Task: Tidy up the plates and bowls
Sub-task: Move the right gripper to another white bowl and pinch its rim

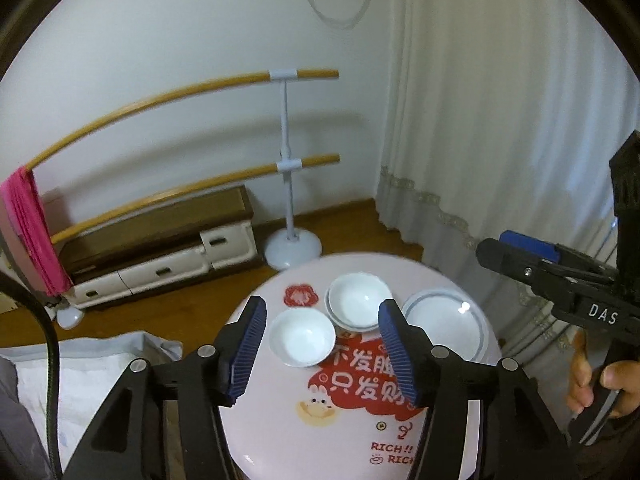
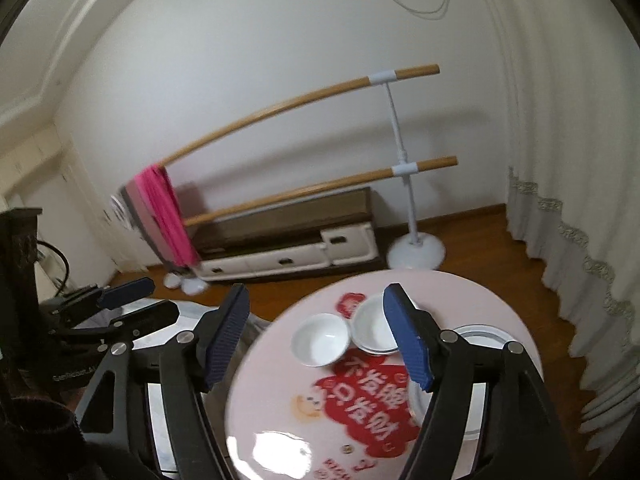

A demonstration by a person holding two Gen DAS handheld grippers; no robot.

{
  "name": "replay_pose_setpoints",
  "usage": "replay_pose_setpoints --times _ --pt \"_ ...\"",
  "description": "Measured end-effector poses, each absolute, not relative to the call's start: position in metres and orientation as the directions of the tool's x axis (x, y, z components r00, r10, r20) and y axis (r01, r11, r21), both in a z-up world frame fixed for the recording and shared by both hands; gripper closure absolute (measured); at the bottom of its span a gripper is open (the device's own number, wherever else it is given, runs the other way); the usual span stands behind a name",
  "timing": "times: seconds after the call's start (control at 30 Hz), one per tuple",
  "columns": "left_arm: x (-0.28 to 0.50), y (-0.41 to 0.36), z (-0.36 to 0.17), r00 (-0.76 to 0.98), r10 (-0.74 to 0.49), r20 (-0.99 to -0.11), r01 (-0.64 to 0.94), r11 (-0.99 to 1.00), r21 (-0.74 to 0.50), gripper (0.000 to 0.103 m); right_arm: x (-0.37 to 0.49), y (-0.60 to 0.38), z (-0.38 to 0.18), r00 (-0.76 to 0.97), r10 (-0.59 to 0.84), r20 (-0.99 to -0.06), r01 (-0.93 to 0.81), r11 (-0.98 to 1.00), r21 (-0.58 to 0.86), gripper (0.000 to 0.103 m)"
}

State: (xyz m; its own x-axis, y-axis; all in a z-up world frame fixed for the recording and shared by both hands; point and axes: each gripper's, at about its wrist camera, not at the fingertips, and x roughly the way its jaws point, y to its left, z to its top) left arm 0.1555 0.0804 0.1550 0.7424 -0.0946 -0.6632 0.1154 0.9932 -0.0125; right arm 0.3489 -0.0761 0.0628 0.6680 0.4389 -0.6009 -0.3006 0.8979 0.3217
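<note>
A round pink table (image 1: 344, 432) with a red cartoon print carries the dishes. A single white bowl (image 1: 302, 337) sits near its middle. Behind it, a white bowl rests in a stack of similar bowls (image 1: 359, 299). A larger white plate with a blue rim line (image 1: 446, 326) lies to the right. My left gripper (image 1: 322, 350) is open and empty, held above the table in front of the single bowl. My right gripper (image 2: 316, 342) is open and empty, above the table's left part, with the single bowl (image 2: 320, 339) and the stack (image 2: 374, 327) beyond it. The plate (image 2: 480, 334) is partly hidden by its right finger.
A ballet barre on a white stand (image 1: 292, 248) with a pink cloth (image 1: 34, 232) stands behind the table, in front of a low white-drawered cabinet (image 1: 160, 256). White curtains (image 1: 500, 160) hang at the right. A bed with white bedding (image 1: 80, 380) lies at the left.
</note>
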Motion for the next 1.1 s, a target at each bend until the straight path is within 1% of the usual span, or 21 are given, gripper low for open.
replay_pose_setpoints --times 0.07,0.2,0.23,0.27,0.3,0.4,0.43,0.47,0.53,0.63,0.83,0.93,1.0,1.07,1.1 --pt "0.181 0.084 0.129 0.703 -0.088 -0.706 0.110 0.994 -0.015 0.048 0.361 -0.072 0.040 0.640 0.433 -0.635 -0.290 0.901 0.323 0.032" --pt "0.236 0.092 0.084 0.623 -0.057 -0.780 0.085 0.996 -0.005 0.048 0.384 -0.057 -0.023 0.552 0.428 -0.716 -0.260 0.904 0.340 0.032" --pt "0.244 0.096 0.074 0.604 -0.051 -0.795 0.078 0.997 -0.005 0.048 0.388 -0.054 -0.038 0.529 0.431 -0.731 -0.255 0.902 0.348 0.033" --pt "0.253 0.099 0.063 0.587 -0.046 -0.808 0.069 0.998 -0.006 0.048 0.391 -0.050 -0.052 0.501 0.437 -0.747 -0.253 0.899 0.357 0.037" --pt "0.267 0.103 0.053 0.572 -0.043 -0.819 0.064 0.998 -0.008 0.048 0.394 -0.044 -0.067 0.470 0.451 -0.759 -0.256 0.892 0.372 0.038" --pt "0.303 0.123 0.024 0.522 -0.050 -0.852 0.051 0.998 -0.027 0.048 0.403 -0.034 -0.100 0.412 0.481 -0.774 -0.245 0.876 0.414 0.040" --pt "0.317 0.125 0.017 0.506 -0.055 -0.861 0.047 0.998 -0.036 0.049 0.404 -0.032 -0.109 0.397 0.487 -0.778 -0.235 0.873 0.426 0.043" --pt "0.325 0.127 0.008 0.490 -0.060 -0.870 0.040 0.998 -0.046 0.049 0.407 -0.029 -0.123 0.371 0.502 -0.781 -0.218 0.865 0.453 0.048" --pt "0.351 0.143 -0.007 0.464 -0.068 -0.883 0.029 0.998 -0.062 0.049 0.413 -0.026 -0.144 0.335 0.506 -0.795 -0.176 0.862 0.475 0.051" --pt "0.370 0.150 -0.032 0.428 -0.080 -0.900 0.010 0.996 -0.084 0.049 0.418 -0.020 -0.171 0.305 0.508 -0.805 -0.121 0.860 0.496 0.057" --pt "0.417 0.174 -0.062 0.401 -0.106 -0.910 -0.027 0.991 -0.127 0.051 0.430 -0.012 -0.201 0.307 0.501 -0.809 -0.042 0.856 0.515 0.057" --pt "0.443 0.179 -0.080 0.392 -0.121 -0.912 -0.034 0.989 -0.145 0.056 0.440 -0.007 -0.207 0.310 0.502 -0.808 -0.030 0.854 0.519 0.057" --pt "0.453 0.181 -0.089 0.388 -0.128 -0.913 -0.035 0.988 -0.153 0.063 0.444 -0.004 -0.207 0.329 0.490 -0.807 -0.028 0.859 0.511 0.057" --pt "0.464 0.182 -0.097 0.378 -0.132 -0.917 -0.033 0.987 -0.156 0.077 0.448 0.000 -0.208 0.334 0.479 -0.812 -0.035 0.867 0.497 0.057" --pt "0.466 0.183 -0.101 0.374 -0.137 -0.917 -0.030 0.987 -0.159 0.079 0.450 0.003 -0.210 0.332 0.471 -0.817 -0.035 0.872 0.489 0.057"
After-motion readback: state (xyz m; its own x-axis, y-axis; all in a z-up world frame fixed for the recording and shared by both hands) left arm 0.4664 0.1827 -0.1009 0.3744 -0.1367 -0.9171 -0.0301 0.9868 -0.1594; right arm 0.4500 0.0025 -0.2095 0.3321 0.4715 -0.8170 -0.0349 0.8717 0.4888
